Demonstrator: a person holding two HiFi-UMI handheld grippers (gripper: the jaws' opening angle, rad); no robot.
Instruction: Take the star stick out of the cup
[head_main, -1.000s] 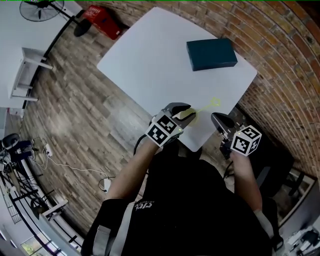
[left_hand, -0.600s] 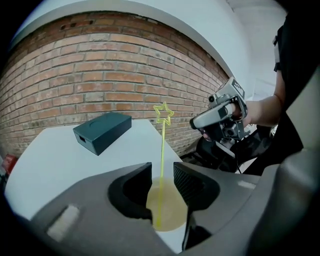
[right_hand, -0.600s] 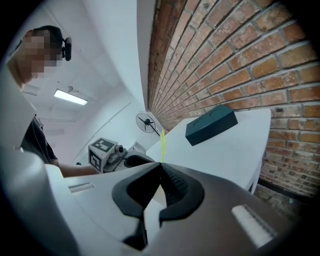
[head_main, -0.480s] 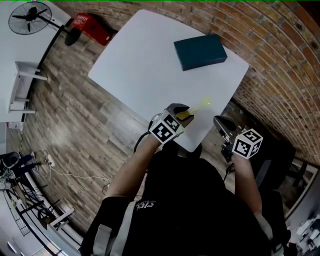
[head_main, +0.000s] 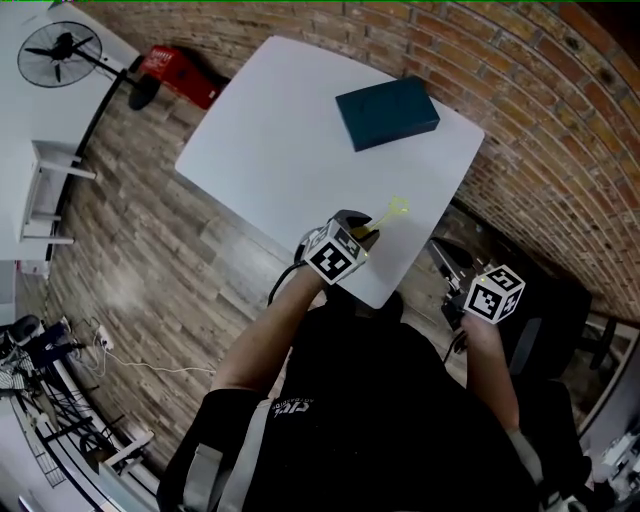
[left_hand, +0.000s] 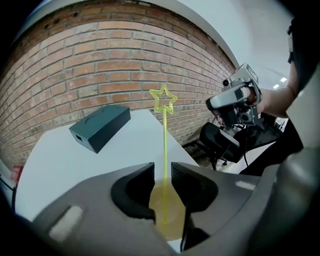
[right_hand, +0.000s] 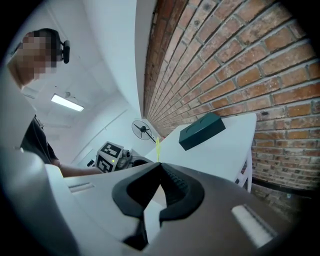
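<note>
Star stick in cup between left gripper's parted, closing fingers; right gripper's touch.

box: teal, on white surface | left claw: near side of box, jaws just closing, star stick between | right claw: lower-right of box

No readable text: only square coded markers on left cube and right cube; shirt print illegible.
</note>
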